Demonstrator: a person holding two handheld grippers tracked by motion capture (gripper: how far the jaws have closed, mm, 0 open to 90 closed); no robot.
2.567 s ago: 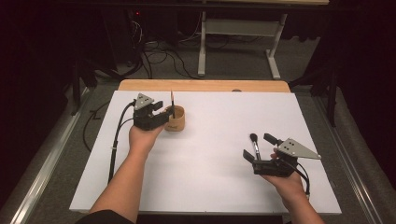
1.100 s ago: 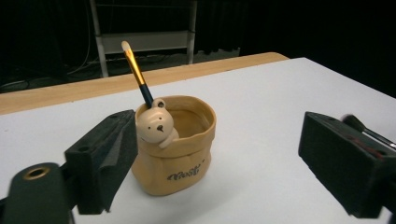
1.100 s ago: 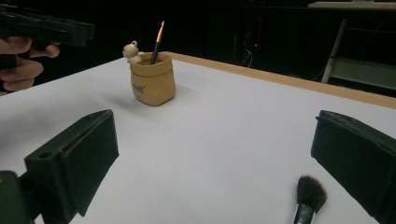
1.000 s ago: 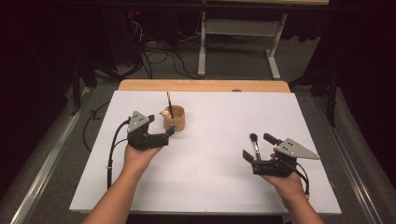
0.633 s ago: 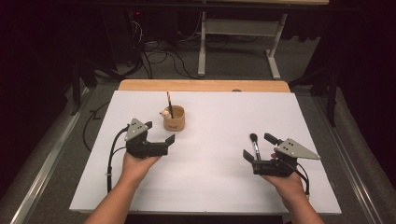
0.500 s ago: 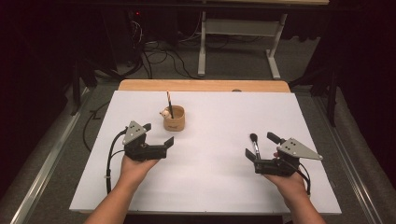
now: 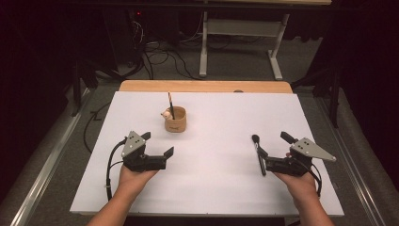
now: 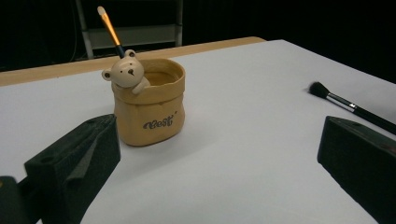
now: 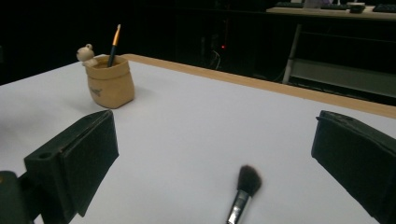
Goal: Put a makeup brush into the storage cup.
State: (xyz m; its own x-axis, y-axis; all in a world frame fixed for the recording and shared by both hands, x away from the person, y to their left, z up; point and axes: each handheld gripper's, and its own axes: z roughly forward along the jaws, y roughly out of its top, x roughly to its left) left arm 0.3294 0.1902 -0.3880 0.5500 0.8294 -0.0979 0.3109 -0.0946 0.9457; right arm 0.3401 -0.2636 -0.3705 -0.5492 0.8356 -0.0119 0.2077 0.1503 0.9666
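Pencil (image 7: 170, 104) in cup (image 7: 175, 120), brush (image 7: 258, 153) rightward

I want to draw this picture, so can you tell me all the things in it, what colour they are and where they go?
Bear pot: one, tan with a little bear on its rim, standing toward the back of the board, left of middle.
Thin brush: one, orange and black handle, standing in the bear pot.
Makeup brush: one, black, lying flat on the board's right side, bristles pointing away from the person.
White board: one, covering the table.
Wooden table: one, light wood edge showing behind the board.
Left gripper: one, black, jaws open and empty, in front of the pot.
Right gripper: one, black, jaws open around the makeup brush's handle end.
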